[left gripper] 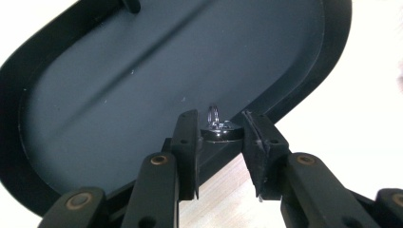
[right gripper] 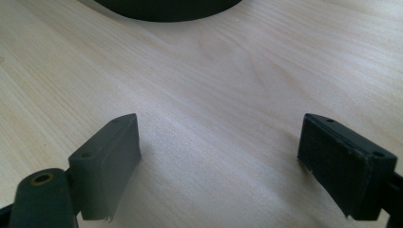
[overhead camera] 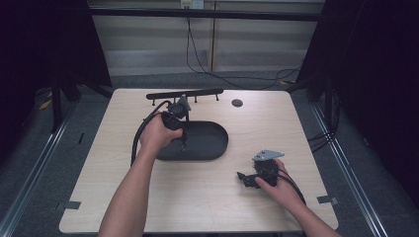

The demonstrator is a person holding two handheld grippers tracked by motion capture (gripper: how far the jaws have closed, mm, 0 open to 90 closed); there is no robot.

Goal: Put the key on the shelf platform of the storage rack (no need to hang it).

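The left gripper point(left gripper: 219, 137) is closed tight on a small shiny metal piece with a ring point(left gripper: 217, 127) on top. It holds this piece just over the near rim of the black oval tray point(overhead camera: 210, 140), which sits near the middle of the desk point(overhead camera: 197, 197).

The right gripper point(right gripper: 218, 166) is wide open and holds nothing. It rests over bare wood at about 4 o'clock from the tray.

The metal piece is little and smooth, so it could slip out and roll off the desk. It could also bump the rim and miss the tray.

The desk is pale wood. A black bar with pegs point(overhead camera: 184, 94) lies at 12 o'clock. The room is dark, with grey floor and cables point(overhead camera: 207, 69).
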